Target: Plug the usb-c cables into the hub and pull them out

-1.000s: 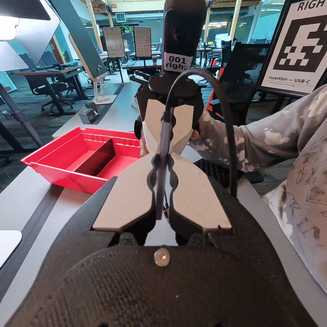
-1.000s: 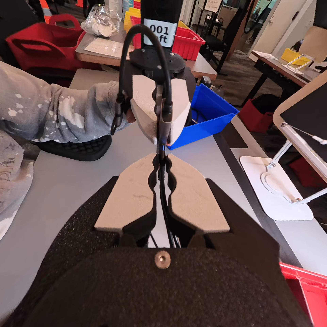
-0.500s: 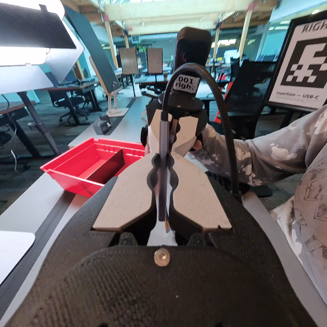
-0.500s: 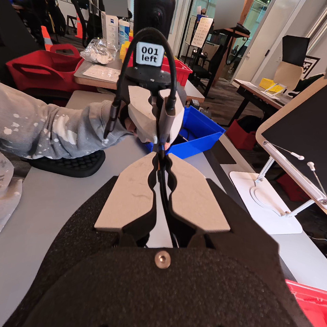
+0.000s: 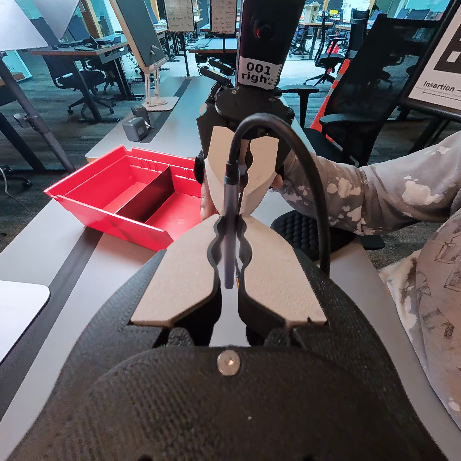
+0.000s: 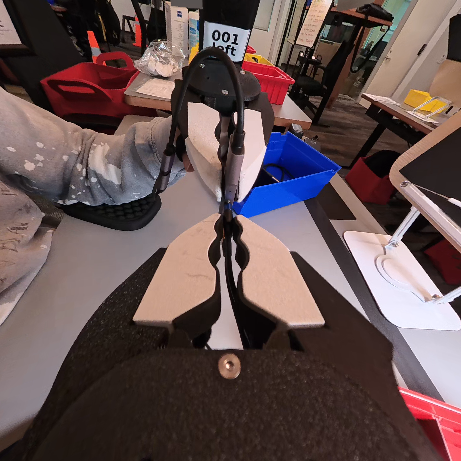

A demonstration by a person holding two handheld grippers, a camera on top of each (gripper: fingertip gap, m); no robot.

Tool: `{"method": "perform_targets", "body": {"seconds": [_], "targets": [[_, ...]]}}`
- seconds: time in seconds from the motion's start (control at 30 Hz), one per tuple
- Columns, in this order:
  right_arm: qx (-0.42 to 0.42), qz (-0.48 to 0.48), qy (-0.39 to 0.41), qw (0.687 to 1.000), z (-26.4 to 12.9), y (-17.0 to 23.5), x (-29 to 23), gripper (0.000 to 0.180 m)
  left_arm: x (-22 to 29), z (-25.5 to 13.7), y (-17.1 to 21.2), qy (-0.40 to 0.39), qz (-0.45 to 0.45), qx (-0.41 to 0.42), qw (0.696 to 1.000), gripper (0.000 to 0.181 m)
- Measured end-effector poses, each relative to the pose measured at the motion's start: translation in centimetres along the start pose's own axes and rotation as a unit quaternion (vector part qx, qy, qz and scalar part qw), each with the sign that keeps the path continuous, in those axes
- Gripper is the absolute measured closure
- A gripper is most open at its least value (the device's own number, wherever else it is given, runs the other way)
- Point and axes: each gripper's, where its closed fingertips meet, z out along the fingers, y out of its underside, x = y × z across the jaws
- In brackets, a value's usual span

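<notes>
Presently left gripper (image 5: 229, 219) fingers clamp the hub (image 5: 230, 224), frame centre. Right gripper (image 6: 227, 219) fingers pinch the cable (image 6: 228, 252) plug, tip meeting the hub end, centre frame.

This is an open-plan office used as a test lab. Beyond the grey tabletop (image 5: 62, 249) stand rows of desks (image 5: 82, 50) with black swivel chairs (image 5: 369, 82) and whiteboards (image 5: 178, 15) on stands. Near the tabletop are a red parts bin (image 5: 129, 197), a blue bin (image 6: 294, 174), a framed marker board (image 5: 439, 57) and orange cones (image 6: 93, 47).
</notes>
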Motion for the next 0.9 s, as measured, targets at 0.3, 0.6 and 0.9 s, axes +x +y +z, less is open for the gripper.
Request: {"method": "perform_targets", "body": {"seconds": [0.3,0.6,0.9], "targets": [[0.069,0.038,0.135,0.988,-8.7,-0.4,5.7,0.173,-3.0,-11.7,-3.0,-0.102,-0.002,0.087,0.991,0.171],[0.143,-0.019,0.302,0.942,-14.2,-3.6,9.2,0.173,-4.6,-12.4,-2.6,-0.136,-0.036,0.093,0.986,0.171],[0.029,-0.010,0.400,0.916,-14.4,2.8,14.0,0.173,-4.3,-10.7,-2.2,-0.123,-0.030,0.077,0.989,0.171]]}}
